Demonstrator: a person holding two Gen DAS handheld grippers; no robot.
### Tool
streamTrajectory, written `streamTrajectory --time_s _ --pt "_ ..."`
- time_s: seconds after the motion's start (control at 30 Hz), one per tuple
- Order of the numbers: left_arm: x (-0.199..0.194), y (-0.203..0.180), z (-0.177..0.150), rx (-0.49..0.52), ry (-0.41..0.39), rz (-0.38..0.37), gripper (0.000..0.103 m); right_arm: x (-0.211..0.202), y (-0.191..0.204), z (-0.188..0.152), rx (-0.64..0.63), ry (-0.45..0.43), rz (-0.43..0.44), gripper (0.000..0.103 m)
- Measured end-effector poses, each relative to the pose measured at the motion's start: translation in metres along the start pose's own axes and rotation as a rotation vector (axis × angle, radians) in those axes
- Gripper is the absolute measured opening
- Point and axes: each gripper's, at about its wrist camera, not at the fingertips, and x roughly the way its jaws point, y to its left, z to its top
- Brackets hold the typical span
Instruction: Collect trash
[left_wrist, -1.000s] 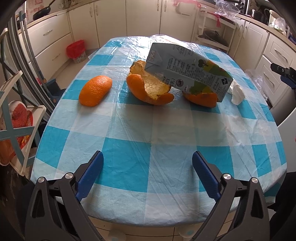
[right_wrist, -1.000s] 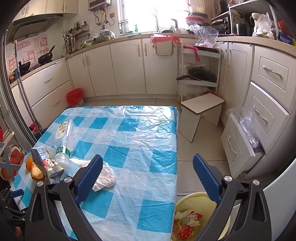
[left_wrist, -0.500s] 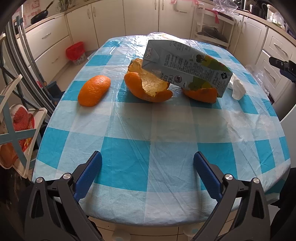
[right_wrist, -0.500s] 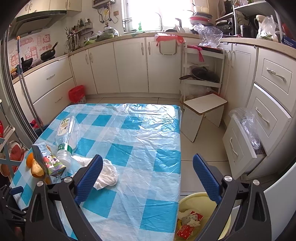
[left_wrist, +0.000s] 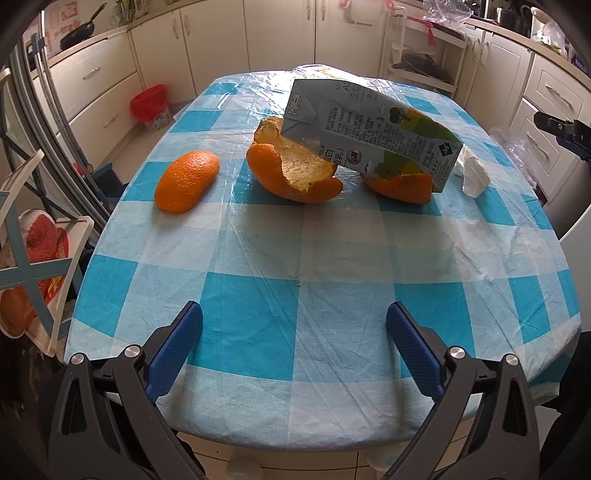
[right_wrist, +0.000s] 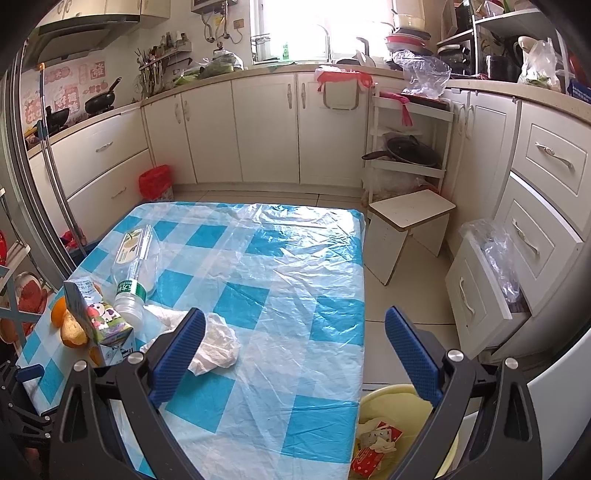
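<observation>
On the blue-checked table (left_wrist: 295, 258) lie three orange peels: a curved one (left_wrist: 186, 181) at the left, a large cupped one (left_wrist: 295, 173) in the middle and one (left_wrist: 400, 186) under a tilted milk carton (left_wrist: 373, 129). A crumpled white tissue (left_wrist: 472, 173) lies to the carton's right. My left gripper (left_wrist: 294, 328) hangs open over the near edge, well short of the peels. In the right wrist view the carton (right_wrist: 98, 317), an empty plastic bottle (right_wrist: 135, 266) and the tissue (right_wrist: 216, 343) lie at the left. My right gripper (right_wrist: 293, 339) is open and empty above the table corner.
A yellow bin (right_wrist: 399, 428) with trash inside stands on the floor under the right gripper. A white stool (right_wrist: 410, 229), a red-bagged floor bin (right_wrist: 157, 182), an open drawer (right_wrist: 484, 295) and kitchen cabinets surround the table. A rack (left_wrist: 29, 258) stands at the left.
The left gripper has risen slightly and pulled back a little from the peels. The right gripper has drifted left toward the table, bringing the tissue nearer its left finger.
</observation>
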Motion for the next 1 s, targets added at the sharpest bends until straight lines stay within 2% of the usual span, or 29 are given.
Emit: streamTrajectory --time_s 0.43,0.73,0.87,1.0 --pt "0.000 0.000 0.000 0.011 -0.003 0.001 0.095 0.002 0.008 -0.001 -0.040 0.003 -0.002 0.094" --pt "-0.004 0.008 0.002 -0.015 0.005 -0.026 0.095 -0.001 0.016 -0.003 -0.084 -0.007 0.002 0.094" --pt "-0.010 0.022 0.002 -0.035 -0.012 -0.011 0.095 -0.005 0.021 0.000 -0.092 -0.027 0.037 0.094" --pt "-0.012 0.040 0.003 -0.071 -0.023 0.006 0.095 -0.014 0.035 0.006 -0.110 -0.063 0.117 0.094"
